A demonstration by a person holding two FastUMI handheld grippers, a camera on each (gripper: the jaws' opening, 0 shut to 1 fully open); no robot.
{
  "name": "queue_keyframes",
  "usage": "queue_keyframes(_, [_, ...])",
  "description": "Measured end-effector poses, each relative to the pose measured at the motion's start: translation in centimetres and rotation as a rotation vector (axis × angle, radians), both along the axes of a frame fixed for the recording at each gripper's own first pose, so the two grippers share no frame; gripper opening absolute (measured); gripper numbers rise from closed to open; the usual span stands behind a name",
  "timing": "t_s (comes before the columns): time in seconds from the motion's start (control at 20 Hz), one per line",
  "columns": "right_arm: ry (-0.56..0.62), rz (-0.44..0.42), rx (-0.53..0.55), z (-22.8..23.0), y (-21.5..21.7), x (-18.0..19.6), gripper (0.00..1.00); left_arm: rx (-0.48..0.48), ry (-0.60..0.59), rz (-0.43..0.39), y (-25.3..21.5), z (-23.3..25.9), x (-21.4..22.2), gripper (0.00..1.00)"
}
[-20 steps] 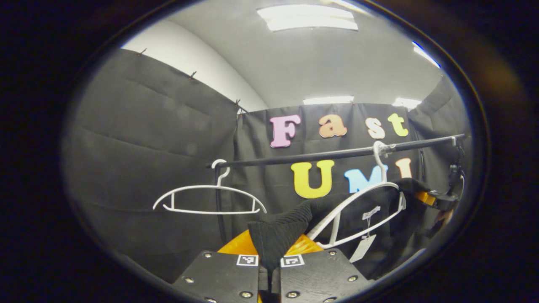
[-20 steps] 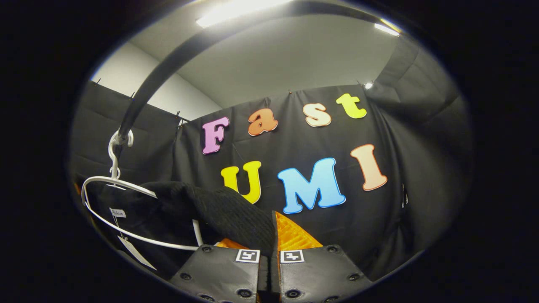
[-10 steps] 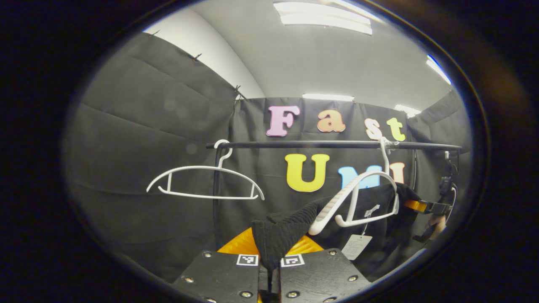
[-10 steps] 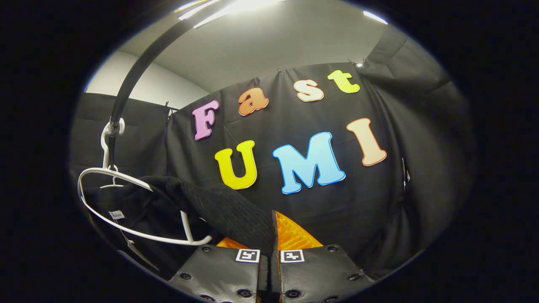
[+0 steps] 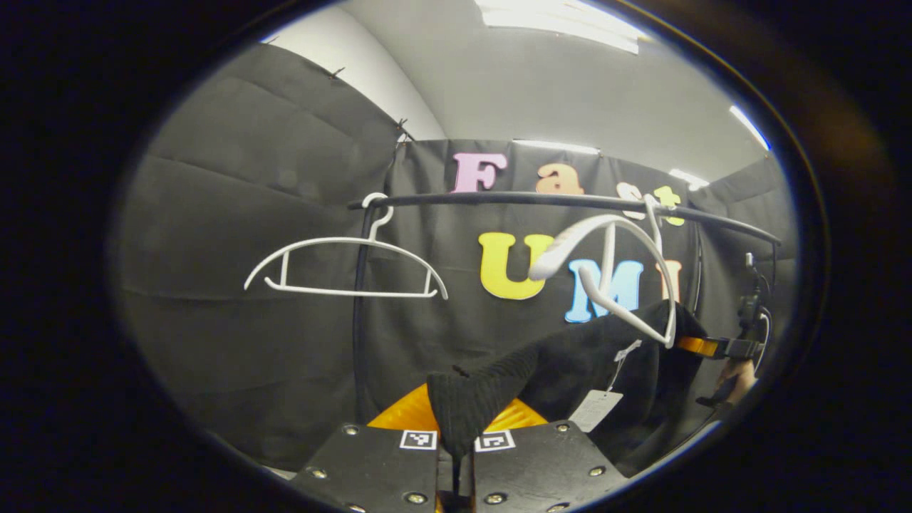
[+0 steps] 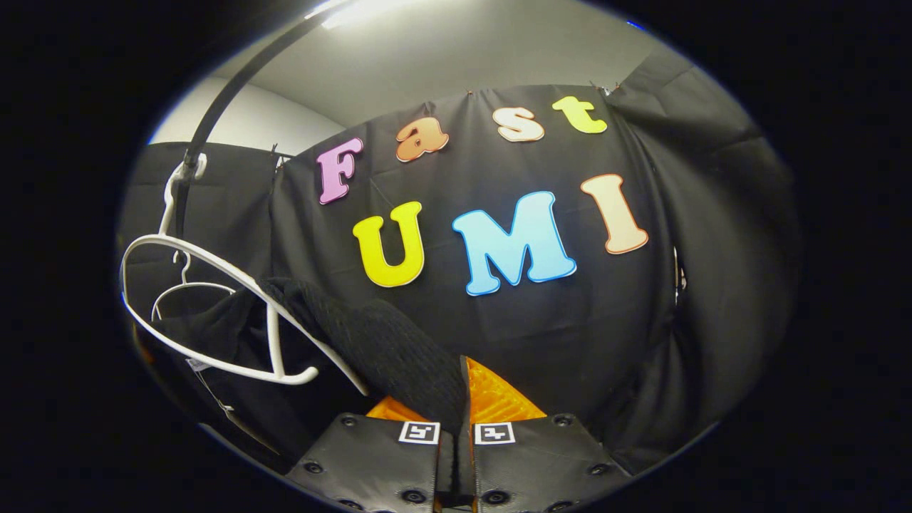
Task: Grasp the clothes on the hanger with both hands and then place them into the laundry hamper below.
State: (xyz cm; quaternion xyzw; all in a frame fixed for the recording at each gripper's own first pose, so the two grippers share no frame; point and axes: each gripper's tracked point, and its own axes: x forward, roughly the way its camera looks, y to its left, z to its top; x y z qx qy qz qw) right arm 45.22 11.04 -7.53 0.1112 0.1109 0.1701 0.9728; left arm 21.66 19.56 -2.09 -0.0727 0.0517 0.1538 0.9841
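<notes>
A black knit garment (image 5: 570,363) stretches between my two grippers below the rail. My left gripper (image 5: 456,427) is shut on one end of it at the bottom of the left gripper view. My right gripper (image 6: 456,420) is shut on the other end (image 6: 385,349) in the right gripper view. The white hanger (image 5: 613,263) that carried it still hooks the black rail (image 5: 541,201) and tilts, with the garment mostly below it and its right tip still touching the cloth. A paper tag (image 5: 595,410) dangles from the garment. The right gripper with a hand (image 5: 727,353) appears far right in the left gripper view.
An empty white hanger (image 5: 345,263) hangs at the rail's left end beside the rack's black upright (image 5: 360,306). In the right gripper view the rail (image 6: 235,82) curves overhead and the tilted hanger (image 6: 214,313) sits at the left. Black cloth walls close the booth.
Both grippers have dropped, pulling the garment down with them. The garment has slid off most of the hanger, which has swung up and now tilts above it.
</notes>
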Motion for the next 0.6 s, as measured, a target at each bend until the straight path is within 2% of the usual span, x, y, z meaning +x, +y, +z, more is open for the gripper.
queue_keyframes(0.2, [0.031, -0.034, -0.036, -2.1, -1.8, -0.4, 0.04, 0.02, 0.036, 0.004, -0.7, -2.0, 1.1, 0.05])
queue_keyframes(0.6, [0.084, 0.03, -0.095, -7.0, -2.2, -3.9, 0.03, 0.035, 0.142, 0.022, -2.0, -6.1, -1.6, 0.05])
